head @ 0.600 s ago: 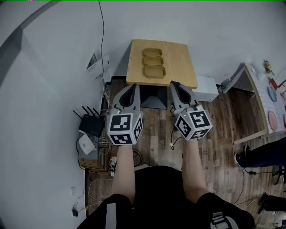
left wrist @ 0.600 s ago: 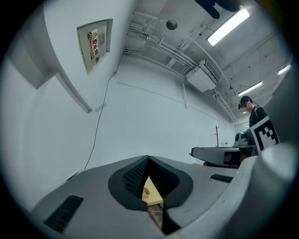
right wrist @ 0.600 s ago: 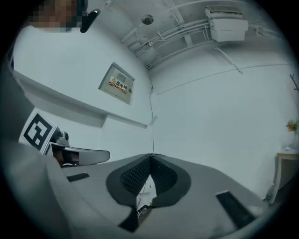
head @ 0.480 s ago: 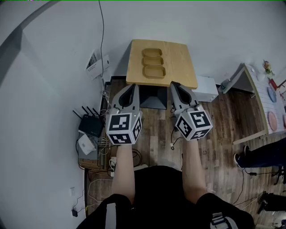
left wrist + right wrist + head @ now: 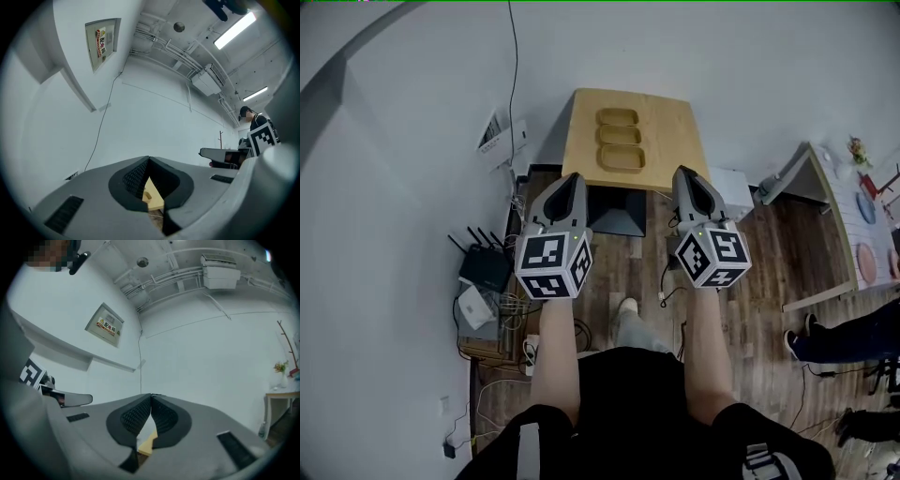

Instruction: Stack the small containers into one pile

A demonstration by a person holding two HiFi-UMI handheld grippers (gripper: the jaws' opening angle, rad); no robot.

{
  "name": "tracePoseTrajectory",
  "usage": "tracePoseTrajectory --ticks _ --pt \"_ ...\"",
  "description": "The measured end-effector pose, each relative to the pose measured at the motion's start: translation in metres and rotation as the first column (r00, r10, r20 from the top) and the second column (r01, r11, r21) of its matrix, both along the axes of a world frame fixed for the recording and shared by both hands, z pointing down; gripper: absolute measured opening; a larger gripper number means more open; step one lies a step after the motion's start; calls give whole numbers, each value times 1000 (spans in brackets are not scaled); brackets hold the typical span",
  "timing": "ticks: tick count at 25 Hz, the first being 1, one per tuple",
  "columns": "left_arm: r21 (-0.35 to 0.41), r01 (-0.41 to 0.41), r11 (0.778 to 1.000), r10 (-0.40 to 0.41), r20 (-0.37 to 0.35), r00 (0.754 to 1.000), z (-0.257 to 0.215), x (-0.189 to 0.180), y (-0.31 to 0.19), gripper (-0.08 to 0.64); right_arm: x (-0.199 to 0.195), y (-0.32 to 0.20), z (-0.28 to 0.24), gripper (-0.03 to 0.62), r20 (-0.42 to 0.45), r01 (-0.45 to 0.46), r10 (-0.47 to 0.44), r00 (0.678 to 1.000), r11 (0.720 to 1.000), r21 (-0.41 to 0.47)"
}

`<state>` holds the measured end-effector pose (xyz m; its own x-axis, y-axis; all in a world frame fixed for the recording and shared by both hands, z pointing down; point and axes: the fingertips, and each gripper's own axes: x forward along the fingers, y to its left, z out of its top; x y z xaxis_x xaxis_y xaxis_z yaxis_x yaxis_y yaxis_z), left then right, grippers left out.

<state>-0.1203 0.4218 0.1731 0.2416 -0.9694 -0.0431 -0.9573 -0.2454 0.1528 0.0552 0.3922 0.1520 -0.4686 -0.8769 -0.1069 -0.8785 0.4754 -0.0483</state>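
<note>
Hovering over the floor just short of the near edge of the table (image 5: 675,131), both grippers are empty, nothing picked up yet. The left gripper (image 5: 570,180) sits by the near left corner, jaws pressed together with nothing between them. Same deal for the right gripper (image 5: 683,174) by the near right corner, jaws closed tight on nothing. The three small containers (image 5: 620,137) lie unstacked in a row on the table's left half, side by side from the far edge toward the near edge, not touching either gripper.
</note>
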Motion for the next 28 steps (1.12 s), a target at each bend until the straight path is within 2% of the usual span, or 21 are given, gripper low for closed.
tracePoseTrajectory --ticks 4,8,16,22,28 --pt "0 23 1000 -23 19 1000 -3 -11 -16 8 -8 -19 -9 3 27 6 -7 1000 999 32" --pt "7 55 998 -55 2 998 -8 -25 -39 8 -17 -39 -14 3 24 37 -38 999 998 57" --pt "-33 24 999 -23 29 999 6 -2 -107 8 9 -110 -9 3 87 28 -31 996 999 41" --pt "-136 29 990 -26 20 999 52 1 -160 8 6 -162 41 3 68 52 -48 997 997 -57" --pt "-268 30 963 -29 8 1000 104 12 -226 8 19 -235 82 3 67 50 -39 997 986 -161"
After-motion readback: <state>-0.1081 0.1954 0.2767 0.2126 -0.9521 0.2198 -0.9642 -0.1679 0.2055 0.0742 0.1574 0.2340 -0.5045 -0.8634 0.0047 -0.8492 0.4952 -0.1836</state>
